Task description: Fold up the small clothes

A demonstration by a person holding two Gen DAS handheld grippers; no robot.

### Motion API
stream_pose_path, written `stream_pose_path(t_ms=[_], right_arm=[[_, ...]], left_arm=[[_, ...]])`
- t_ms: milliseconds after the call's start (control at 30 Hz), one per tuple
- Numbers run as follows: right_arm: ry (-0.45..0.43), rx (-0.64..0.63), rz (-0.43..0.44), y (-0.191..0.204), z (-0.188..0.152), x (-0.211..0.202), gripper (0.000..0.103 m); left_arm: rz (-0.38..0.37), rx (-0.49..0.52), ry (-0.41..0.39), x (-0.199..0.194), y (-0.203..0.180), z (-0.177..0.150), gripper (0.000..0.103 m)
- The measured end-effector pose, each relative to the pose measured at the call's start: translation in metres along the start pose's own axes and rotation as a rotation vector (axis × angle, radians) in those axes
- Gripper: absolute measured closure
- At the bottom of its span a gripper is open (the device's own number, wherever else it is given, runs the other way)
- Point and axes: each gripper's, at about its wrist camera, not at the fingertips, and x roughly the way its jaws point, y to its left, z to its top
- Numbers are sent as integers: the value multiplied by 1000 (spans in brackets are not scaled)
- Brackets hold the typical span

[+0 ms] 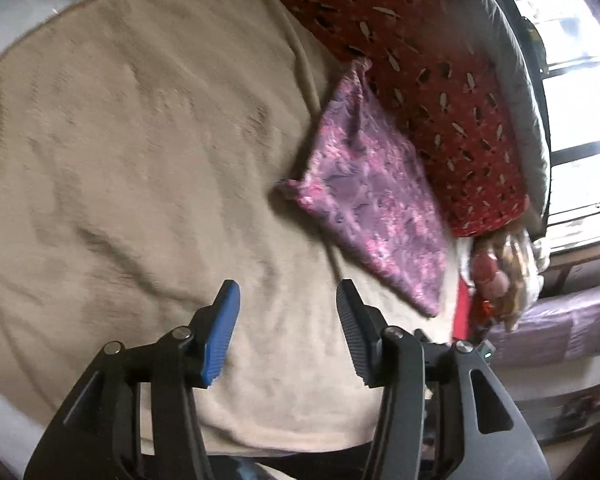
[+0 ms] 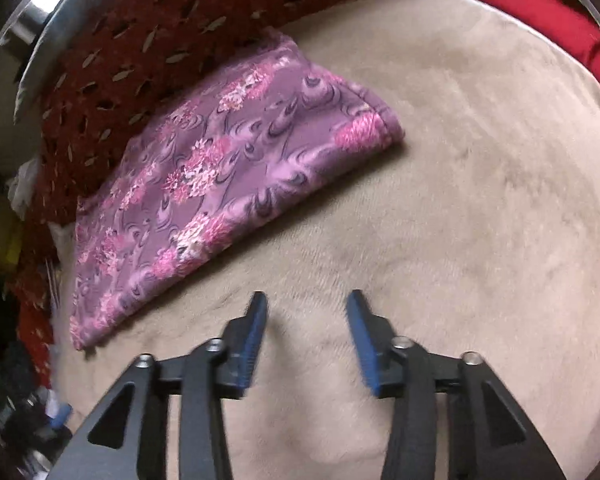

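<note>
A folded purple cloth with pink flowers (image 1: 374, 196) lies on the beige blanket (image 1: 140, 152), partly on a red patterned cloth (image 1: 432, 60). My left gripper (image 1: 288, 292) is open and empty, above the blanket, down and left of the purple cloth. In the right wrist view the purple cloth (image 2: 220, 176) lies up and left of my right gripper (image 2: 306, 300), which is open and empty over the beige blanket (image 2: 480, 200).
The red patterned cloth (image 2: 148, 40) lies behind the purple one. A heap of mixed clothes (image 1: 504, 276) and a lilac box (image 1: 556, 324) sit at the right. A bright red cloth (image 2: 560, 20) lies at the far right edge. A window (image 1: 580, 80) is beyond.
</note>
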Motion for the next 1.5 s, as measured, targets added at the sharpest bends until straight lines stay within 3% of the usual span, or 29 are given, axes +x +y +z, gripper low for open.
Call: stream_pose_path(t_ms=[100,200,267,333,400,467,600,667,800,900,1067,1200,1233,1300,1333,1400,1500], right_arm=[[19,0,-63,12,-1,6,41],[19,-48,-122,28,-6,14,26],[33,-53,-157,37,-8,21,9],[59,-58,-213,47,-10,29,1],[95,-115,-294,58,-12,38,0],[106,-105,-316,62,-12,38,0],[102,4,-241,54,2,23,4],[51,-25,-243,55,9,11,18],[-82,-138,-240,55,34,-16,18],[-144,-132,-179,38,63,-30,17],[-137,-70,-81,0,120,-16,16],[-54,-77,32,-9,148,17,17],[-34,-94,65,-3,154,24,21],[-12,-164,128,7,155,42,55],[-30,-228,123,15,151,44,83],[-123,-272,133,14,143,39,85],[-81,-190,219,-11,142,50,85]], left_arm=[[21,12,-12,-9,6,-3,54],[46,22,-15,-15,13,-6,54],[71,36,-17,-18,15,-8,54],[97,47,-16,-20,17,-11,54],[119,57,-4,-18,18,-13,54],[150,68,22,-12,15,-17,54],[217,106,73,2,-3,-21,54],[222,146,74,5,-18,-23,54],[260,209,37,20,-50,-16,54],[250,221,46,47,-83,-2,54],[267,234,43,98,-139,32,54],[263,198,43,133,-161,55,54],[269,186,39,142,-163,60,54],[288,159,49,161,-161,67,54],[302,149,62,170,-156,70,54],[313,144,90,184,-142,72,55],[232,145,110,171,-138,78,55]])
